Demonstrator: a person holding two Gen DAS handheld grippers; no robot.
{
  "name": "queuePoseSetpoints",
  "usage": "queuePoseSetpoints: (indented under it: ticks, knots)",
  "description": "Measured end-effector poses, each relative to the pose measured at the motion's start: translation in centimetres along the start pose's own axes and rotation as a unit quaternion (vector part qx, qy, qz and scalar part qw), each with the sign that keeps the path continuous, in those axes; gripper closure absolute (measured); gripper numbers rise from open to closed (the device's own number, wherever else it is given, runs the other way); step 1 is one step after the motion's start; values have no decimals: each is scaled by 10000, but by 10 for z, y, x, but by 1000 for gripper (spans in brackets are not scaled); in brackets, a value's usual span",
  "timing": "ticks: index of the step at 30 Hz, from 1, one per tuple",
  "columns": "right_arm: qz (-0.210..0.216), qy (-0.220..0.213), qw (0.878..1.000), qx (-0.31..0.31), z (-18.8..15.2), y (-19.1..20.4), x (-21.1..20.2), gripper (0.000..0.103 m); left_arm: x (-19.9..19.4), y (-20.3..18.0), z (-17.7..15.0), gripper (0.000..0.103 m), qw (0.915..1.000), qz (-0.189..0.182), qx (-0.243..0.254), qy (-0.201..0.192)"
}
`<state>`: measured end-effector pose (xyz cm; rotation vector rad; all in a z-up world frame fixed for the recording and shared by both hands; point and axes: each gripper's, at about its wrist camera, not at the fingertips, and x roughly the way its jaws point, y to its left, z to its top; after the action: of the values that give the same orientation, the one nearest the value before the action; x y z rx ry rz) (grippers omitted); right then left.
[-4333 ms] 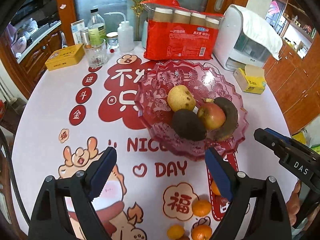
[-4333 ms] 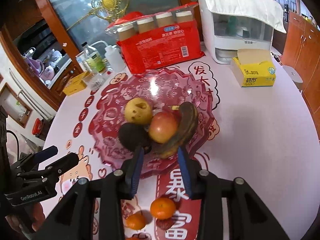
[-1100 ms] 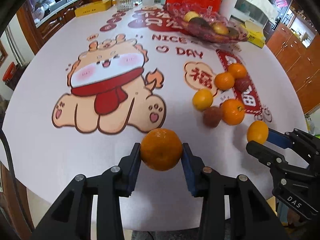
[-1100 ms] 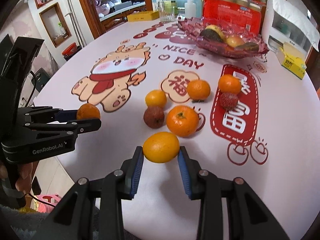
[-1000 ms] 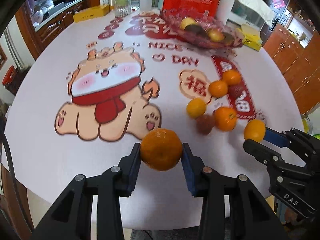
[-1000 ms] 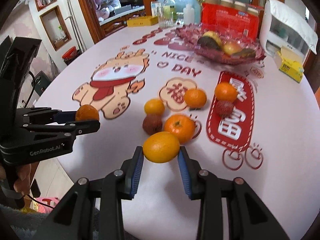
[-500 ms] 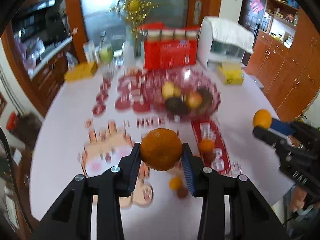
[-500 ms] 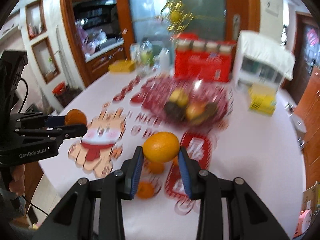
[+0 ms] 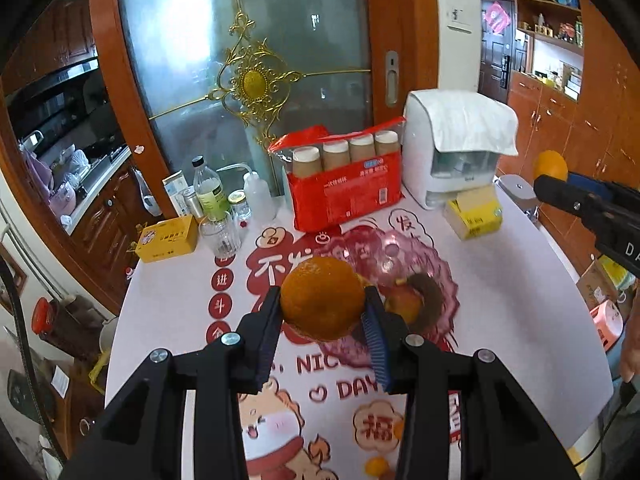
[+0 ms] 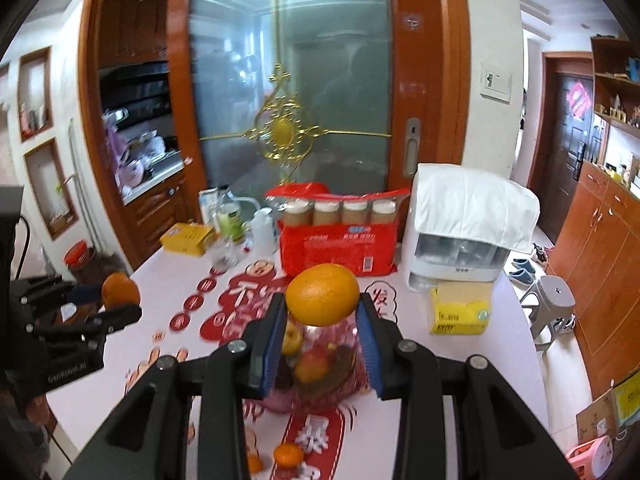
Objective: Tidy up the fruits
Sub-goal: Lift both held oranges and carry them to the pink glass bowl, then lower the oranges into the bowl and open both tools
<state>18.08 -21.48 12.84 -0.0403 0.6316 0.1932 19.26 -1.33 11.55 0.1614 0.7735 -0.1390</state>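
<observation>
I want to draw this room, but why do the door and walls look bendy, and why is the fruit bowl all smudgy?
Both views use fisheye lenses, which curve straight edges. In the left wrist view, the pink bowl is motion-blurred behind the sharp orange in the left claw. In the right wrist view, ceiling light glares on the glass door.

Tablecloth (image 9: 500, 320) on surface: red "NIC" and "DAY" with heart, below pink bowl at 6 o'clock. Red dots at its 9 o'clock: 进, 斗, 金. Cloud badge at 6 o'clock: 福. Large 不 beside bowl; 发 at its 1 o'clock. Left claw (image 10: 120, 310) body: "GenRobot.AI". Right claw (image 9: 548, 176) body: "D" only, rest cut off. Red pack (image 10: 340, 252) print too small to read.
</observation>
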Motion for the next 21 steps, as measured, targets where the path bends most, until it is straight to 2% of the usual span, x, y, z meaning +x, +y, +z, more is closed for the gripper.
queuePoseSetpoints:
  ticks: [3, 7, 15, 21]
  knots:
    - [17, 116, 9999, 108, 9, -1, 27, 68, 24, 4, 14, 65, 9999, 93, 6, 51]
    - [66, 457, 9987, 201, 6, 4, 72, 68, 68, 10, 18, 65, 9996, 11, -66, 288]
    - [58, 1375, 9897, 403, -44, 7, 178, 67, 182, 8, -8, 65, 9937, -235, -178, 1078]
    - [2, 1971, 9793, 462, -84, 7, 240, 67, 246, -2, -36, 65, 9882, -317, -73, 1496]
